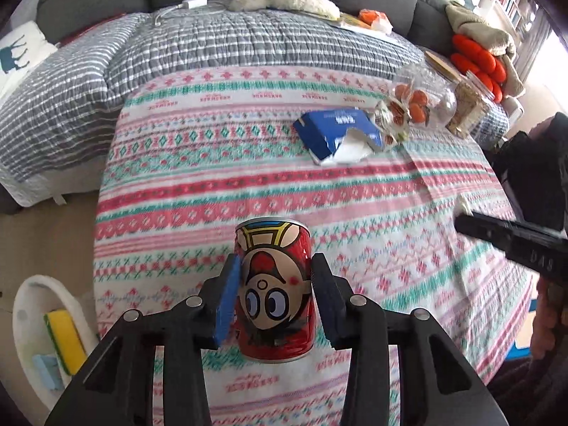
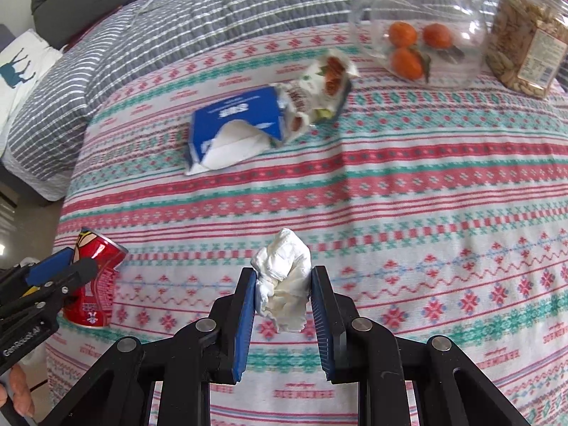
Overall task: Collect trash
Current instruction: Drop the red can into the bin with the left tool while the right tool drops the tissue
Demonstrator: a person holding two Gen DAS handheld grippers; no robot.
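Left gripper (image 1: pixel 275 293), angled steeply down, jaws closed on our dented red can (image 1: pixel 274 294); right gripper (image 2: pixel 283 294), likewise pitched, jaws pinching crumpled tissue (image 2: pixel 282 280) above the counter (image 2: pixel 426 213).

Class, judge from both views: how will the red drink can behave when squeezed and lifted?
The red can already looks dented in the right wrist view, so probably thin-walled, empty and light. Its glossy skin may slip between the left tongs. Laid down, it would likely roll.
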